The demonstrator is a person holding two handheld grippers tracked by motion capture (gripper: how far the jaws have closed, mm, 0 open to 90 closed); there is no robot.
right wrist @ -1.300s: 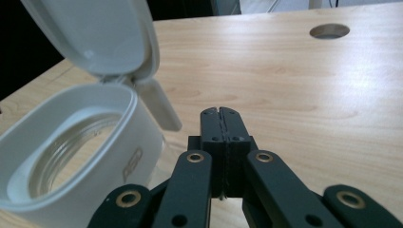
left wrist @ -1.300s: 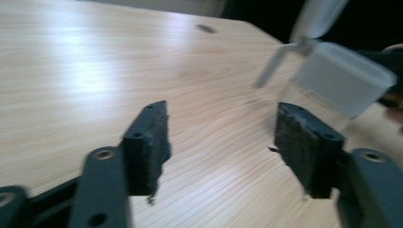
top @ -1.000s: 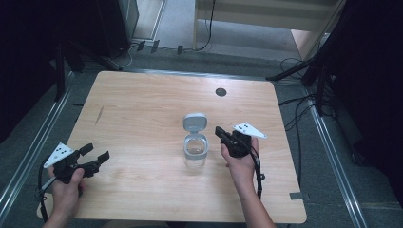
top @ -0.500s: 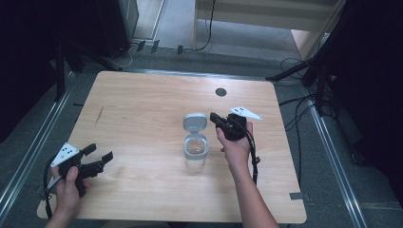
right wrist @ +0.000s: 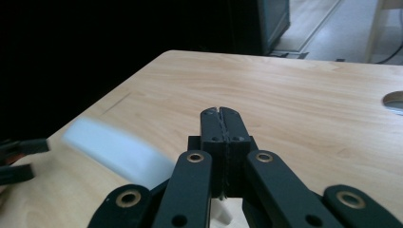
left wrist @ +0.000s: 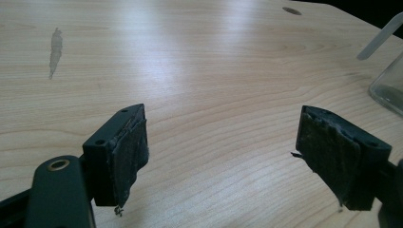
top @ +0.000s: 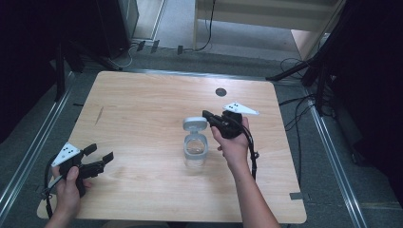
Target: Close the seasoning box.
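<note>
A clear glass jar (top: 196, 152) stands near the middle of the wooden table (top: 142, 99), its grey flip lid (top: 195, 125) swung open and tilted back. My right gripper (top: 207, 115) is shut, its tip just right of the lid's upper edge. In the right gripper view the jaws (right wrist: 221, 114) press flat together with the blurred pale lid (right wrist: 114, 147) low on their left. My left gripper (top: 100, 153) rests open near the front left corner, nothing between its pads (left wrist: 128, 156). The jar (left wrist: 387, 88) and lid (left wrist: 380, 35) show at that view's right edge.
A round hole (top: 220, 91) is set in the table's far side. A faint dark stain (top: 99, 115) marks the left part of the wood. Metal rails run along both sides on the floor, with dark stands and cables (top: 304, 104) to the right.
My right gripper has moved away from the person and a little up, from beside the jar to the open lid's edge. The left gripper drifted slightly towards the table's front edge.
</note>
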